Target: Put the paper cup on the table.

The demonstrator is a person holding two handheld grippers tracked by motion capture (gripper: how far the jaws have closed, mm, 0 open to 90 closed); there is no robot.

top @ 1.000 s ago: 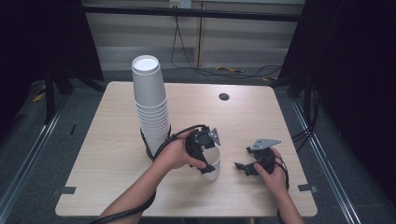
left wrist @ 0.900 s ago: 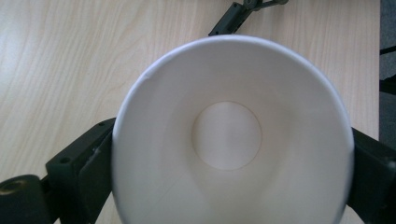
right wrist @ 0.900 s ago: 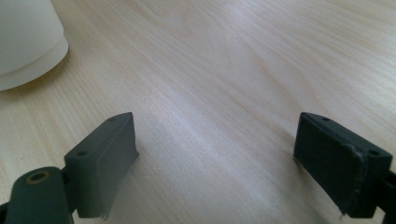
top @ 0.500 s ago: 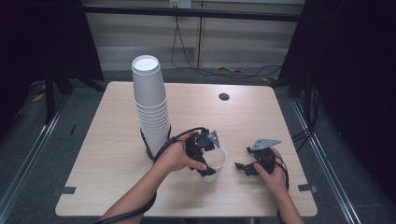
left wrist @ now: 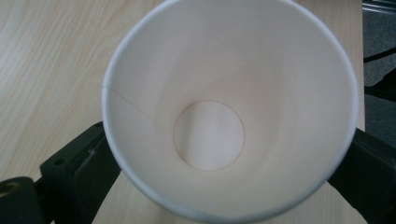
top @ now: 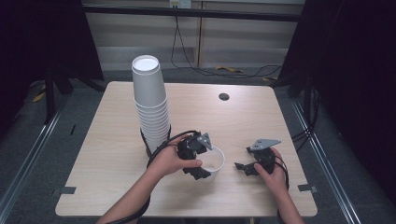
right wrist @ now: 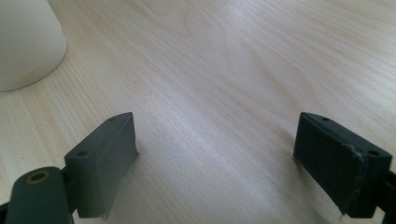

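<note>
A single white paper cup is standing upright on the bench, near its front edge and just right of the tall stack of cups. The left claw is gripping this cup from its left side; in the left gripper view the cup is sitting between the two black jaws, which are pressing against its wall on either side, and its mouth is facing the camera, with nothing inside it. The left hand is holding that claw with its cable looping back around the foot of the stack.

The right claw is resting low over the bench, to the right of the cup and apart from it, held by the right hand. In the right gripper view this claw is standing wide open, with bare wood between the jaws, and the cup's side is showing at the far left.
</note>
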